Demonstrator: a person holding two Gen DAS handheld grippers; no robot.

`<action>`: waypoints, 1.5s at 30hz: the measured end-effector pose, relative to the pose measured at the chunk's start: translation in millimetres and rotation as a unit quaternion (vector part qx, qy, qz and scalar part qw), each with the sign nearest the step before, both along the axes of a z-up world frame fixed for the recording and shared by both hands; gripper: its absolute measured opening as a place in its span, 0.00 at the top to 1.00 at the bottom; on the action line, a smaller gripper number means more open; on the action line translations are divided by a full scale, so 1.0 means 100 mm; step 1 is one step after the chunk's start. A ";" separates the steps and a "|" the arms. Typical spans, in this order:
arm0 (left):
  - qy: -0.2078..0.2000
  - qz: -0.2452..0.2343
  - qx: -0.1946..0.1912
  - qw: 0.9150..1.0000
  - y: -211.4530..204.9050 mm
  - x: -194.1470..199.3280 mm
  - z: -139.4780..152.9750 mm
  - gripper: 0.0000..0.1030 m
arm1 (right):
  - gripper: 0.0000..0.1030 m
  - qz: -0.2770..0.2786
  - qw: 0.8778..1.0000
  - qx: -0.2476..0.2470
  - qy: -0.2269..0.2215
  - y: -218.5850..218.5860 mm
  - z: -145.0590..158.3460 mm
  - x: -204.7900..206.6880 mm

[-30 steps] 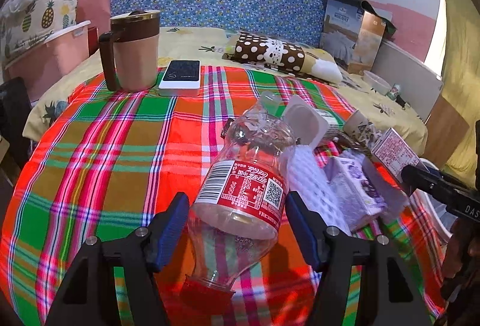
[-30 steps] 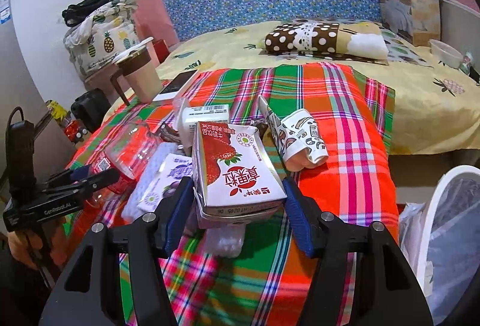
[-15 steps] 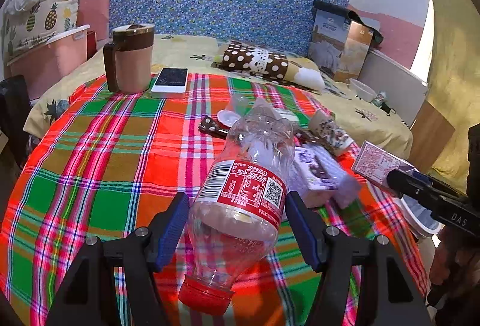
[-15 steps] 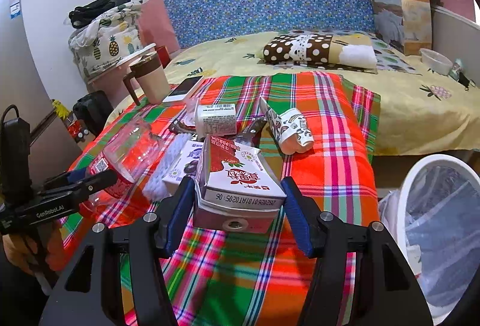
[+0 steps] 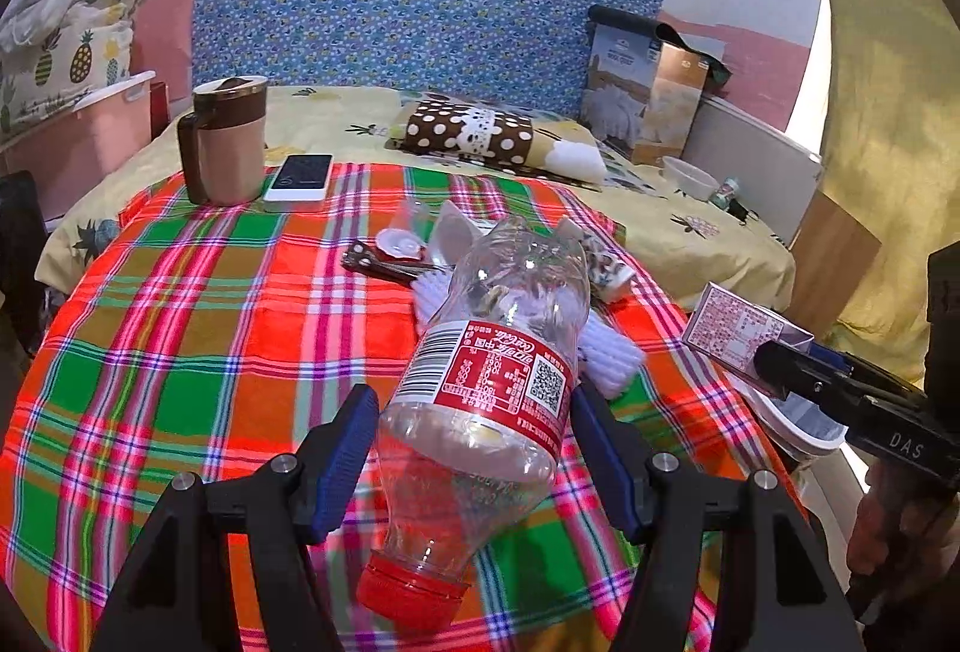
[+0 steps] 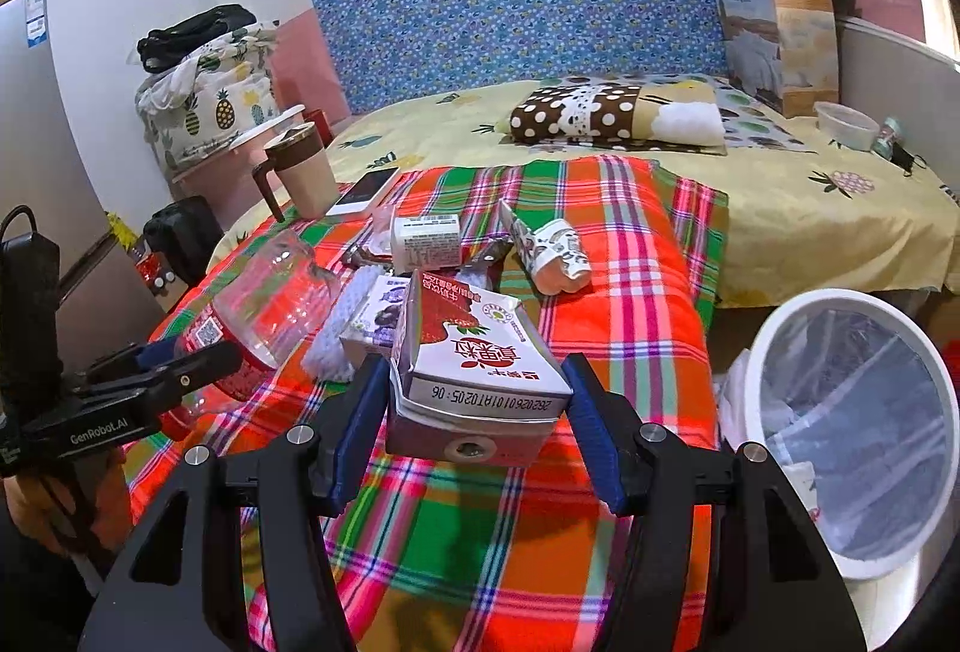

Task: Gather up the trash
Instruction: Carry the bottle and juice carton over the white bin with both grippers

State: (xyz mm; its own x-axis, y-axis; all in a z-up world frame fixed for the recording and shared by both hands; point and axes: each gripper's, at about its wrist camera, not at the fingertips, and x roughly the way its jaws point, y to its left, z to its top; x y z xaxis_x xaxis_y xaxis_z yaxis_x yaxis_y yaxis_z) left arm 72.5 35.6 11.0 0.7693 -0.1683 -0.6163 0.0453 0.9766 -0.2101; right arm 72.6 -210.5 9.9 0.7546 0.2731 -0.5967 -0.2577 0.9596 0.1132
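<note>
My left gripper (image 5: 474, 448) is shut on an empty clear plastic bottle (image 5: 486, 388) with a red label and red cap, held cap-down above the plaid cloth (image 5: 180, 352). My right gripper (image 6: 474, 412) is shut on a strawberry milk carton (image 6: 474, 370), lifted off the cloth. In the left wrist view the carton (image 5: 738, 334) shows at the right in the other gripper. A white bin (image 6: 852, 412) lined with a clear bag stands at the lower right of the right wrist view. Left on the cloth are a crumpled paper cup (image 6: 555, 253), a small white pot (image 6: 426, 238) and a purple carton (image 6: 375, 316).
A brown mug (image 5: 225, 148) and a phone (image 5: 300, 177) sit at the cloth's far left corner. Behind lie a yellow bedsheet, a dotted pillow (image 5: 474, 136) and a blue headboard. A pink storage box (image 5: 72, 142) stands at the left. A hand (image 6: 36, 508) holds the left gripper.
Both grippers have drawn back and risen a little with their loads. The bottle and carton now hang clear of the trash pile, and the bin has come into fuller view at the right.
</note>
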 end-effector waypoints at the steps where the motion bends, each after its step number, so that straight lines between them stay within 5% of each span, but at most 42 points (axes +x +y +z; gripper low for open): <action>1: 0.000 -0.002 -0.001 1.000 -0.03 -0.01 0.00 0.36 | 0.41 -0.002 1.000 0.000 -0.001 -0.01 0.01 -0.01; 25: 0.003 -0.078 0.002 0.997 -0.79 0.14 0.01 0.36 | 0.41 -0.065 0.998 0.003 -0.012 -0.54 0.03 -0.20; 45: 0.001 -0.185 0.022 0.982 -1.85 0.48 0.01 0.36 | 0.41 -0.167 0.986 0.008 -0.006 -1.32 -0.02 -0.38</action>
